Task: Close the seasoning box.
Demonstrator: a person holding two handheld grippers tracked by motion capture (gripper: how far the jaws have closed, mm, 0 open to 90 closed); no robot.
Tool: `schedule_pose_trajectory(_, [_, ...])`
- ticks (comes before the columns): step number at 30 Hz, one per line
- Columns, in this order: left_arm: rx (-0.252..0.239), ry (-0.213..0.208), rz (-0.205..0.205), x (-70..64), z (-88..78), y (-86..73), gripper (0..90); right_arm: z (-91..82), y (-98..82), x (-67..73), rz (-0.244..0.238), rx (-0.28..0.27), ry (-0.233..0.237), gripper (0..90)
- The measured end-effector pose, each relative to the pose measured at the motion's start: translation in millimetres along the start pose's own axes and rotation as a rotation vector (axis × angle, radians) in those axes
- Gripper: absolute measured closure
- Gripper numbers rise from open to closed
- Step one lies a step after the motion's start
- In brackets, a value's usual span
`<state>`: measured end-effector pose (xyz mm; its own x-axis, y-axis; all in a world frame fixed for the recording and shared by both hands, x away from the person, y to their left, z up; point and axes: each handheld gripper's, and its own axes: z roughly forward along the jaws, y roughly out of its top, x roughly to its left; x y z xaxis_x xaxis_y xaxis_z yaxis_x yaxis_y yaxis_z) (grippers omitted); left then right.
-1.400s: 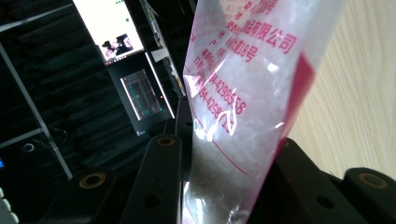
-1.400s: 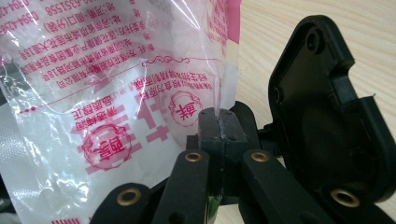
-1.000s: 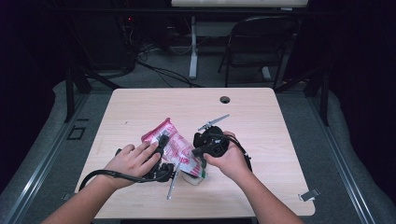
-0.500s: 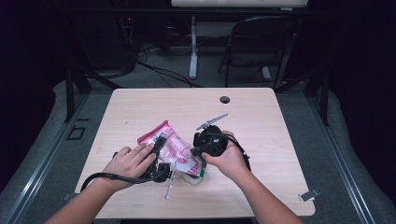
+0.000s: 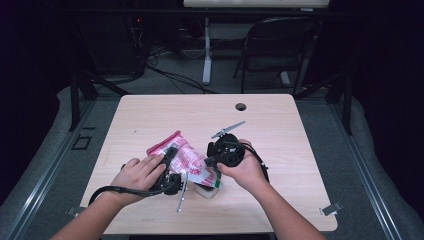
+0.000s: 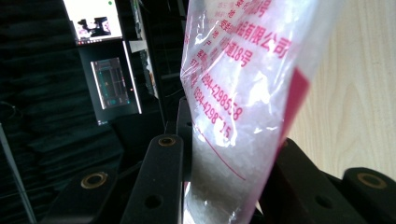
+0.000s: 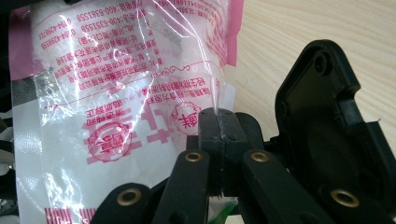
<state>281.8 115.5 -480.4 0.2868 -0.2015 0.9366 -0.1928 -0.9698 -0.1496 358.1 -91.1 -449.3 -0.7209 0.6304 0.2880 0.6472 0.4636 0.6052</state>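
Observation:
A clear plastic bag (image 5: 187, 159) with pink print and white contents lies lifted between both hands near the table's front. My left gripper (image 5: 171, 156) grips its left side. In the left gripper view the bag (image 6: 233, 93) stands between the two black jaws, which press on it from both sides, so the left gripper (image 6: 229, 179) is shut on it. My right gripper (image 5: 212, 160) holds the bag's right end. In the right gripper view its jaws meet tip to tip, and the right gripper (image 7: 218, 122) pinches the clear edge of the bag (image 7: 116, 88).
The wooden table (image 5: 300, 150) has a round cable hole (image 5: 241, 106) at the back. A small clear and green item (image 5: 210, 188) lies under the bag. A black folding chair (image 5: 280, 45) and cables stand behind the table. Black cables trail from both grippers.

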Motion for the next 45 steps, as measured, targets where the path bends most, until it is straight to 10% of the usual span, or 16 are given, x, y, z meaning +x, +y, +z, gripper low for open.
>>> schedule_pose_trajectory(27, [-0.015, -0.033, -0.159, -12.2, -0.5, -11.5, 77.0, 0.8, 12.9, 4.7, -0.011, 0.034, 0.019, 90.0])
schedule_pose_trajectory(45, [-0.043, -0.093, -0.34, -17.1, 0.4, -18.0, 77.2, -1.5, 24.0, 10.3, -0.012, 0.059, 0.018, 90.0])
